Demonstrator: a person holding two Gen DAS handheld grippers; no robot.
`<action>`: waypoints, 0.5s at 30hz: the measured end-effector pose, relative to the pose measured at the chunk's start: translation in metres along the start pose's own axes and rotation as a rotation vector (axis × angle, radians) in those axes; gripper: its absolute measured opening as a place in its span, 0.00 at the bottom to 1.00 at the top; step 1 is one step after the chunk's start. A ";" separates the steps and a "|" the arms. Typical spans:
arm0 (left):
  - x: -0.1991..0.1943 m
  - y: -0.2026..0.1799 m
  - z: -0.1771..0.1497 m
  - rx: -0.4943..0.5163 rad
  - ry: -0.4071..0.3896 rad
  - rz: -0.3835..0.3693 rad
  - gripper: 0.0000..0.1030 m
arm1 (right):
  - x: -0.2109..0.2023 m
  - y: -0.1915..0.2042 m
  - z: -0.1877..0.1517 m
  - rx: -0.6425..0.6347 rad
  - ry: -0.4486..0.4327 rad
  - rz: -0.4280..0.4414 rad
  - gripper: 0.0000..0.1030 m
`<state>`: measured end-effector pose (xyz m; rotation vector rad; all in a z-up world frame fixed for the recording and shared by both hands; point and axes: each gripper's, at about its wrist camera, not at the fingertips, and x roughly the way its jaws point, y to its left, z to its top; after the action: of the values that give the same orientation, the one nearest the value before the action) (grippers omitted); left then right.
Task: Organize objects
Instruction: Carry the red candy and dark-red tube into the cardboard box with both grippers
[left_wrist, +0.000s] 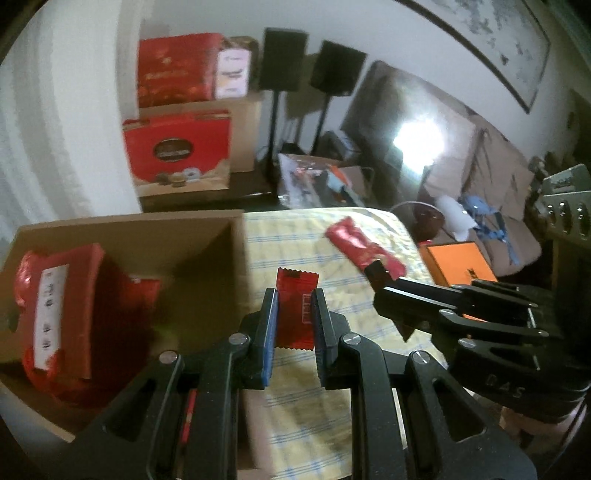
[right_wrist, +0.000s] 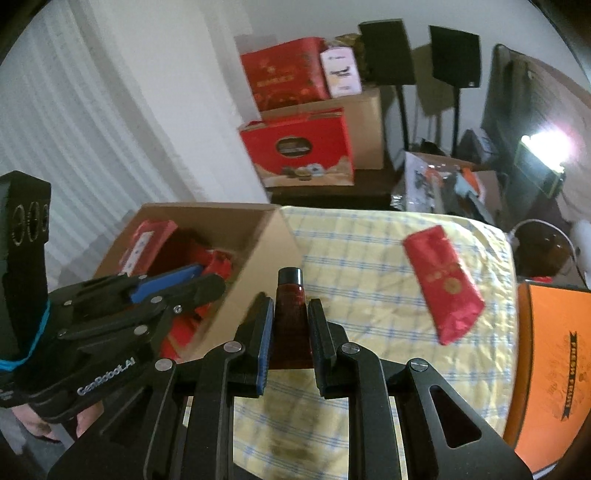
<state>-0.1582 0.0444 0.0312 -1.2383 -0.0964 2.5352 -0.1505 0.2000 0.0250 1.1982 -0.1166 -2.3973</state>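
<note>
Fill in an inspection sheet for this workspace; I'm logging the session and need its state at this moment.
Surface: yellow checked cloth covers the table.
Job's things: open cardboard box at the cloth's left edge holds red packages; a red packet lies on the cloth; small red sachet; dark red tube.
Clutter: orange box at the right.
Grippers: left tool shut on the sachet; right tool shut on the tube.
Cables: a pale cord past the table's far right corner.
Surroundings: stacked red gift boxes, two black speakers on stands, white curtain.
</note>
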 end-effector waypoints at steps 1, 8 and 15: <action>-0.001 0.005 -0.001 -0.005 0.001 0.009 0.16 | 0.003 0.004 0.000 -0.003 0.003 0.007 0.18; -0.003 0.041 -0.007 -0.049 0.012 0.054 0.16 | 0.027 0.033 0.007 -0.018 0.035 0.071 0.18; -0.002 0.065 -0.015 -0.079 0.019 0.083 0.16 | 0.053 0.058 0.014 -0.033 0.064 0.108 0.18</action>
<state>-0.1620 -0.0188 0.0102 -1.3215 -0.1444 2.6133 -0.1684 0.1240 0.0107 1.2206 -0.1186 -2.2573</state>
